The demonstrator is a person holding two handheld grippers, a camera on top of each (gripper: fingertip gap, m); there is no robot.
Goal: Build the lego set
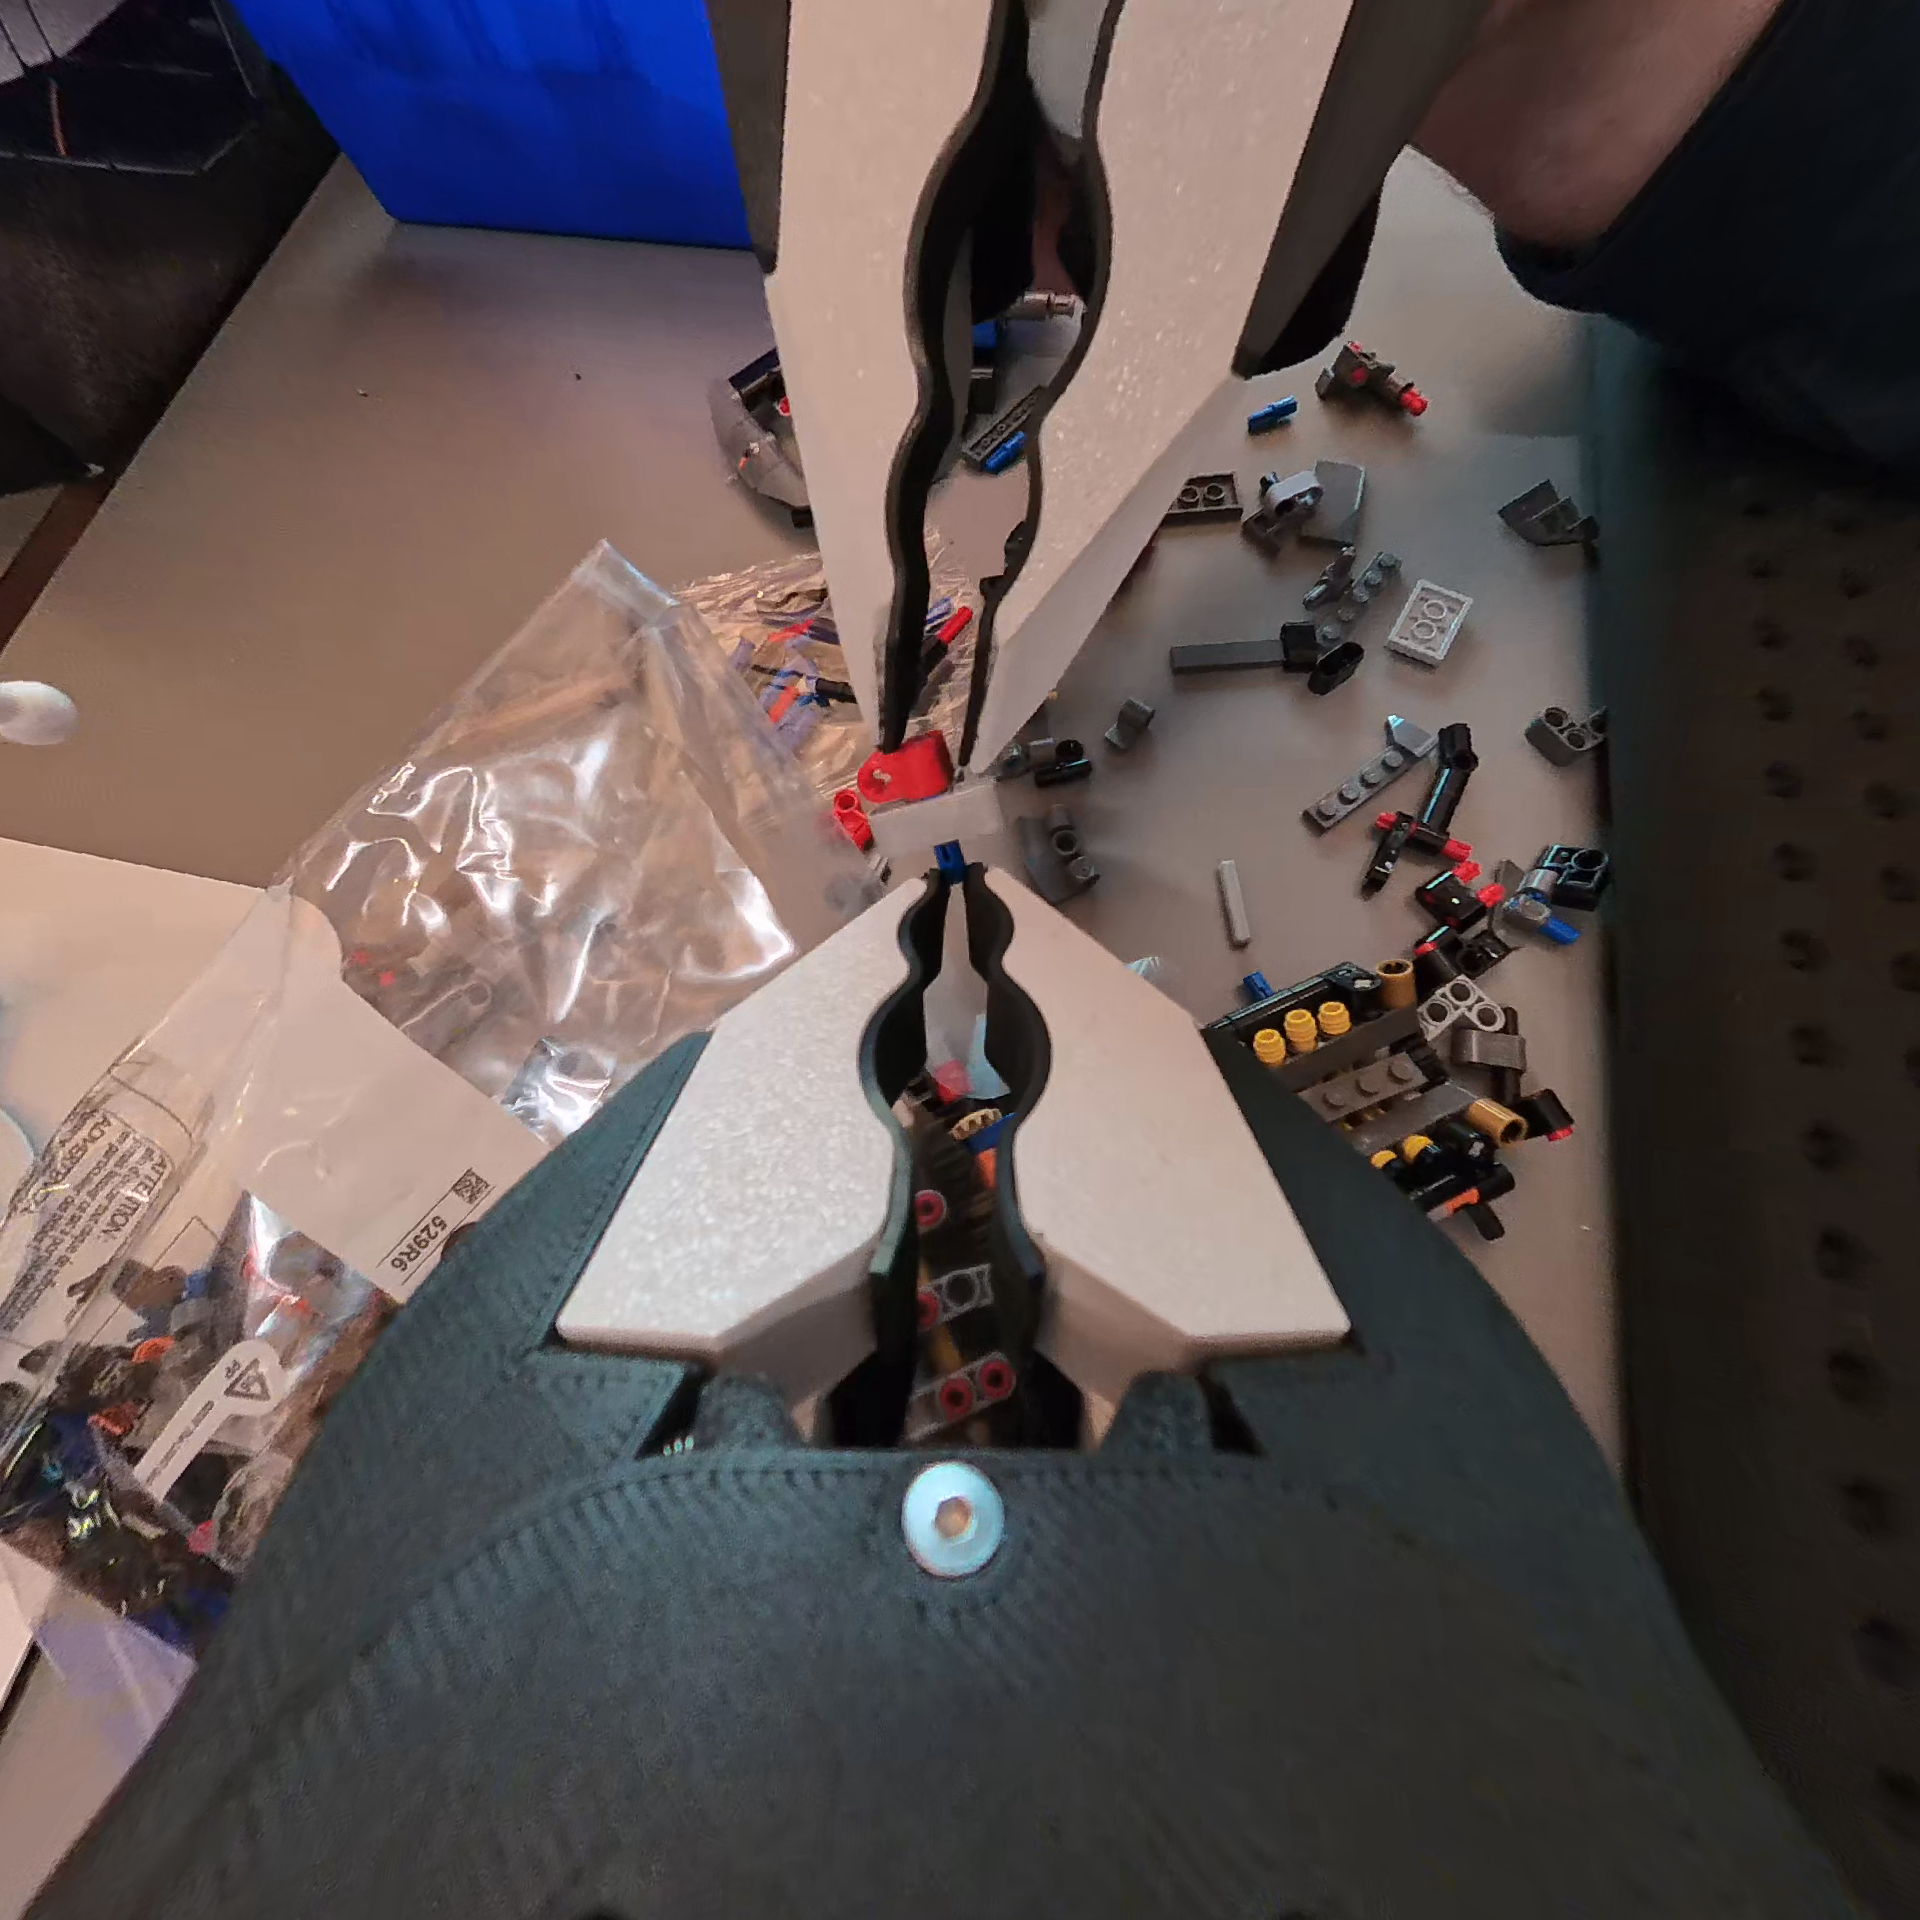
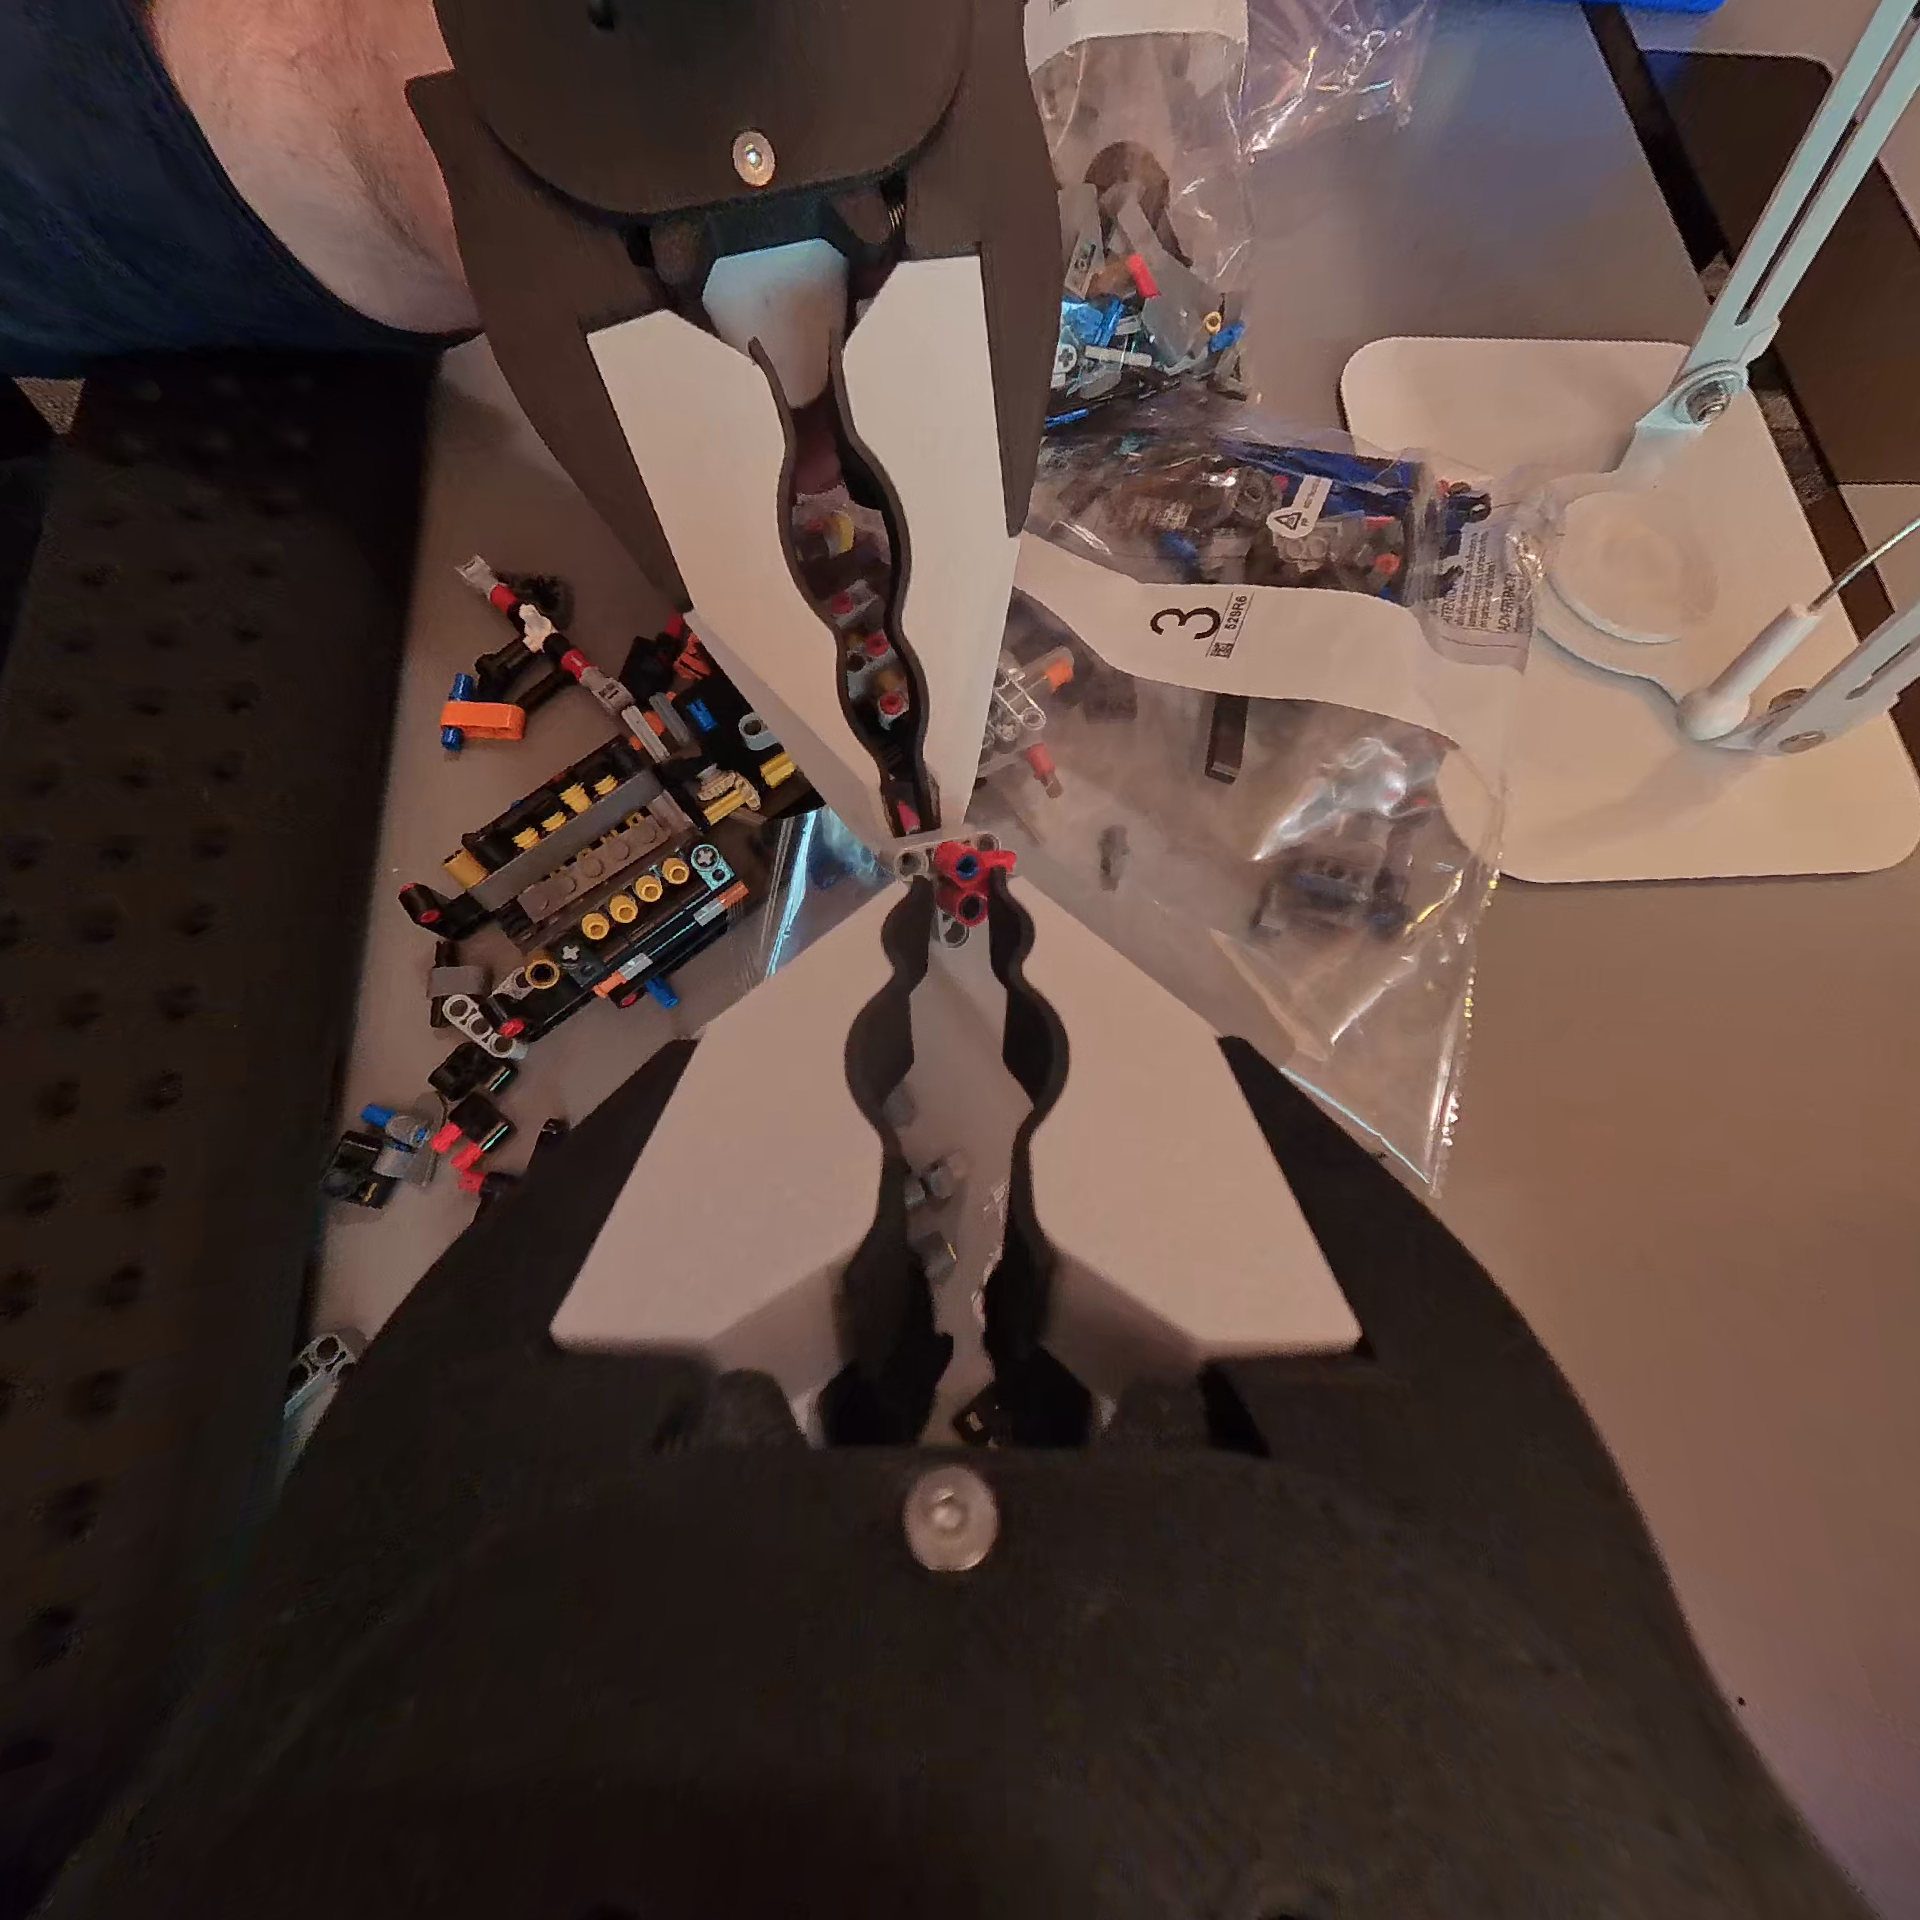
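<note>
In the left wrist view my left gripper is shut on a small blue pin and holds it above the table. My right gripper comes down from the top, tip to tip with it, shut on a small red and grey piece. In the right wrist view my right gripper holds that red and grey piece, with the blue pin against it. The left gripper meets it from above. Whether the pin is seated in the hole is hidden.
A part-built black model with yellow pins lies among several loose pieces. Clear bags of parts lie alongside. A dark perforated mat borders the table, with a white stand, a blue box and a person's arm.
</note>
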